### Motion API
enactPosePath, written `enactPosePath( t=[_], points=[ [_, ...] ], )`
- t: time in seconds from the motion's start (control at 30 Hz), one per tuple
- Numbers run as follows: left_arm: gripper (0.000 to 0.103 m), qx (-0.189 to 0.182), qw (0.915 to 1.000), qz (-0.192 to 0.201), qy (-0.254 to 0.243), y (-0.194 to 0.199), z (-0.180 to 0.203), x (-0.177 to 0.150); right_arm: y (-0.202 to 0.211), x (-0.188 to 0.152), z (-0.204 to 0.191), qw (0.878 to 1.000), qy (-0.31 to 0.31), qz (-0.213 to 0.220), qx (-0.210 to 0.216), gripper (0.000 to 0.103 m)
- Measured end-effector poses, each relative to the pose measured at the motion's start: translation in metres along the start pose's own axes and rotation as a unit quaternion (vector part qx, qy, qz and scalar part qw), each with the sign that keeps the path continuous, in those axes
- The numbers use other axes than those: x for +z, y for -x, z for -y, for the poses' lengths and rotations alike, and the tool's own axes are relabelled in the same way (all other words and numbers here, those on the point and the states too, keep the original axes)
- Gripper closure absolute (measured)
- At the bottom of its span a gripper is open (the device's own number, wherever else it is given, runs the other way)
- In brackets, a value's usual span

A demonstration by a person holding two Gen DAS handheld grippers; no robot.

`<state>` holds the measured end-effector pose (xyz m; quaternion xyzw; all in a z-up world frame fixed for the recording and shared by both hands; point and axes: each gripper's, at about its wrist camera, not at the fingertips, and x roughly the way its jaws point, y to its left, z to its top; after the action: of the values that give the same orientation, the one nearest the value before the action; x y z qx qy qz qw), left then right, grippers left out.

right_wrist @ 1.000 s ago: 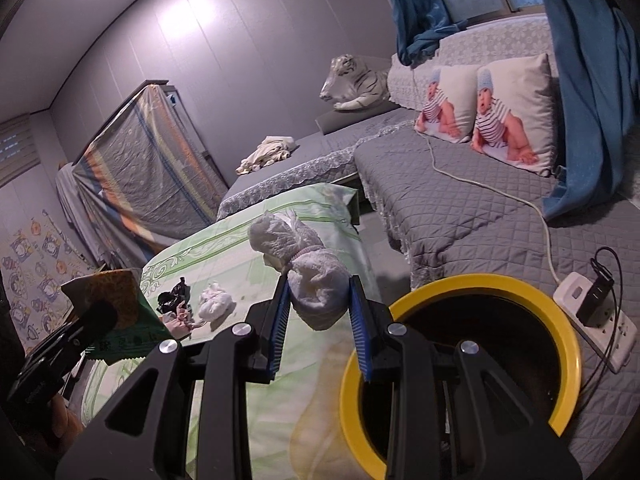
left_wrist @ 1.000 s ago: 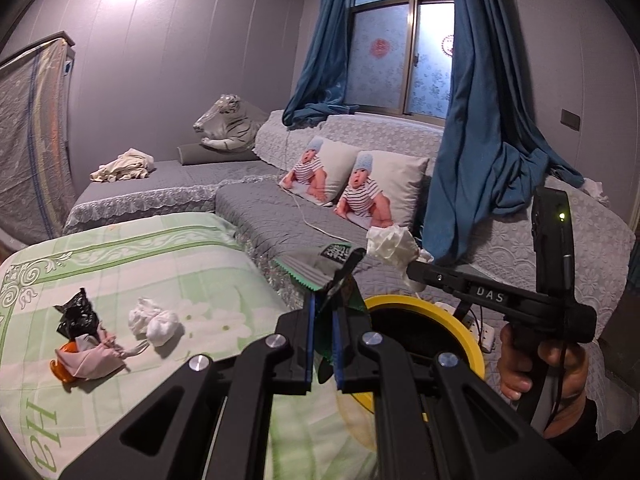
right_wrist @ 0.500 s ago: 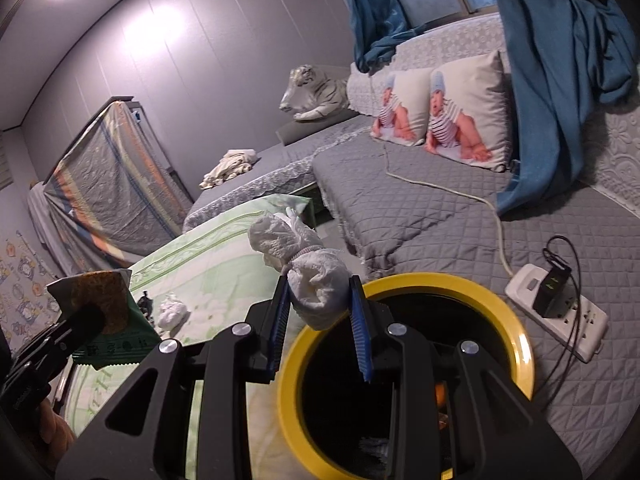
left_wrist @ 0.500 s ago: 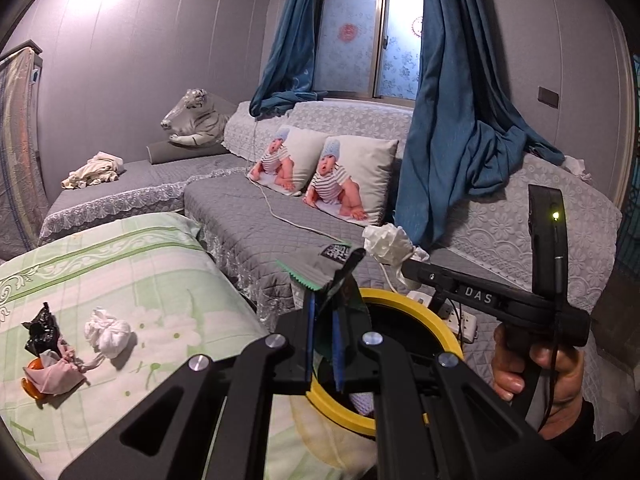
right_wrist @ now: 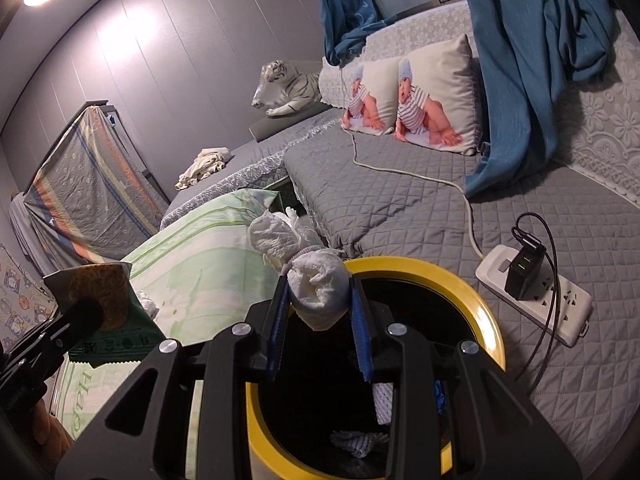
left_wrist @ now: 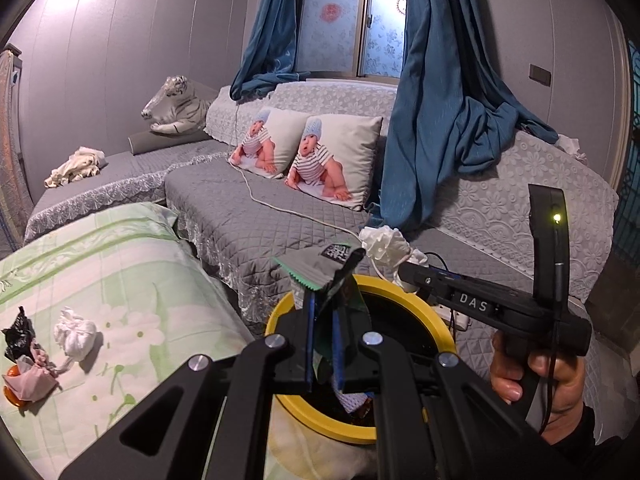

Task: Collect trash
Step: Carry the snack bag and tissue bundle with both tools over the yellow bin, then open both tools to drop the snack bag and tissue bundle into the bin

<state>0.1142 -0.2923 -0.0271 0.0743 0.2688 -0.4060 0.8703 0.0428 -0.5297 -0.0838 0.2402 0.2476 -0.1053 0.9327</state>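
My left gripper (left_wrist: 323, 344) is shut on a green and silver snack wrapper (left_wrist: 320, 266), held above the near rim of the yellow-rimmed trash bin (left_wrist: 404, 292). The wrapper also shows in the right wrist view (right_wrist: 100, 300). My right gripper (right_wrist: 320, 320) is shut on a white crumpled tissue wad (right_wrist: 316, 292) over the bin (right_wrist: 460, 280), which holds some trash inside. In the left wrist view the wad (left_wrist: 386, 242) sticks out of the right gripper (left_wrist: 404, 268). On the green table cloth (left_wrist: 120, 280) lie a white tissue ball (left_wrist: 76, 336), a black scrap (left_wrist: 18, 336) and a pink wad (left_wrist: 28, 378).
A grey quilted sofa (right_wrist: 400, 200) wraps around behind the bin. A white power strip (right_wrist: 536, 296) with a black charger and cables lies on it right of the bin. Two baby-print pillows (left_wrist: 308, 152), a toy tiger (left_wrist: 176, 104) and blue curtains (left_wrist: 440, 100) stand behind.
Both grippers have moved with their loads from the table side to over the bin's opening. The table trash has slid left in view. Both grips are unchanged.
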Motion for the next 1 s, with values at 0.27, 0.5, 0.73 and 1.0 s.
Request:
enactPosePath(
  t=[0.27,0.5,0.73,1.0],
  points=[
    [0.095,-0.011,0.9996,-0.026,0.006,-0.029,0.005,-0.009,-0.011,-0.006,0.016,1.000,-0.021,-0.016,-0.018,0.075],
    [0.095,-0.017,0.9984,-0.052,0.012,-0.056,0.008,-0.017,-0.024,-0.012,0.026,0.998,-0.035,-0.034,-0.027,0.075],
    [0.095,-0.017,0.9971,-0.071,0.024,-0.071,0.004,-0.022,-0.029,-0.014,0.034,0.997,-0.047,-0.042,-0.040,0.075],
    [0.071,-0.019,0.9968,-0.069,0.036,-0.069,0.000,-0.023,-0.028,-0.013,0.039,0.996,-0.058,-0.039,-0.061,0.057]
  ],
)
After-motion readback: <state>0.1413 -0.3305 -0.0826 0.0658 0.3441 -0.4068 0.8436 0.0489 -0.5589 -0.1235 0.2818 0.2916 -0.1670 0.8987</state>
